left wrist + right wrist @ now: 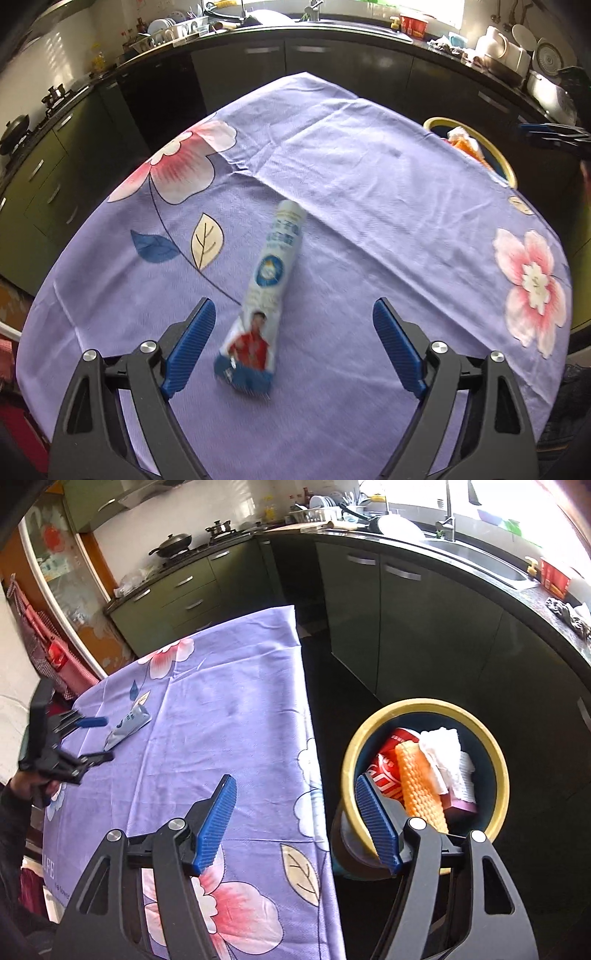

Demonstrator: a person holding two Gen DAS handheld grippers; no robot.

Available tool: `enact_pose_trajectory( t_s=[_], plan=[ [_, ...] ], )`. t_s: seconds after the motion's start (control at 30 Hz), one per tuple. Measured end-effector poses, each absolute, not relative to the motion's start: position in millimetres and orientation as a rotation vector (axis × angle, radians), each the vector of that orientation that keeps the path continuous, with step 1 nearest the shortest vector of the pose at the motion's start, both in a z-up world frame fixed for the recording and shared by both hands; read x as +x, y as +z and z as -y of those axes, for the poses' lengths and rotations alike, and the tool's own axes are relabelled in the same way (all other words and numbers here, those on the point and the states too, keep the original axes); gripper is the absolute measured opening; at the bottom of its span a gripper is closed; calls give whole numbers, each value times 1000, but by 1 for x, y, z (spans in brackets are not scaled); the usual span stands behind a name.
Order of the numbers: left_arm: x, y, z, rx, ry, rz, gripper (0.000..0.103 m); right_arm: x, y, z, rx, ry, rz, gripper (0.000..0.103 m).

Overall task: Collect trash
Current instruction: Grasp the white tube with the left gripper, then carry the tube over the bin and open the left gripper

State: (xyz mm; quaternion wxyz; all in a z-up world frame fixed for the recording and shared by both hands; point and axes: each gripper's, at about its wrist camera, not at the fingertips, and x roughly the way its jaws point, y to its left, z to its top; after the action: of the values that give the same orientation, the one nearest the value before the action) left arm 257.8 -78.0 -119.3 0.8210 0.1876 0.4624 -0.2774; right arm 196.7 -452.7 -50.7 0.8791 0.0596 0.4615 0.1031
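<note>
We hold our left gripper [293, 345] over the tube-shaped wrapper [264, 295] on the purple-clothed counter [369, 206] — fingers wide, empty, straddling its near end. Its long axis runs away from us, tilting slightly right. Our right gripper [295, 819], also wide and empty, hangs by the yellow-rimmed bin [495, 760] to the right — well apart. The wrapper's print is too blurred to read.
</note>
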Motion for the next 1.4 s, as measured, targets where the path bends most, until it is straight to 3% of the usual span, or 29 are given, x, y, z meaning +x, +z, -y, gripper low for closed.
enact_pose_trajectory(
  t_s=[0.2,0.33,0.77,0.87,0.97,1.03,1.1,1.4],
  plan=[
    [275,-131,77,385,-605,-997,82,201,-55,446,116,230,-981,67],
    [281,-139,77,391,-601,-1023,70,203,-56,442,118,242,-986,67],
    [274,-138,69,352,-602,-1019,57,199,-53,434,113,266,-982,67],
    [270,-137,67,350,-597,-1019,52,197,-53,436,117,270,-980,67],
    [265,-137,66,347,-591,-1021,42,194,-53,437,120,273,-976,67],
    [262,-136,66,342,-588,-1025,30,192,-53,438,125,275,-973,67],
    [260,-136,65,331,-580,-1036,26,190,-53,440,130,277,-968,67],
    [226,-105,99,336,-624,-989,24,172,-48,459,147,245,-926,67]
  ],
)
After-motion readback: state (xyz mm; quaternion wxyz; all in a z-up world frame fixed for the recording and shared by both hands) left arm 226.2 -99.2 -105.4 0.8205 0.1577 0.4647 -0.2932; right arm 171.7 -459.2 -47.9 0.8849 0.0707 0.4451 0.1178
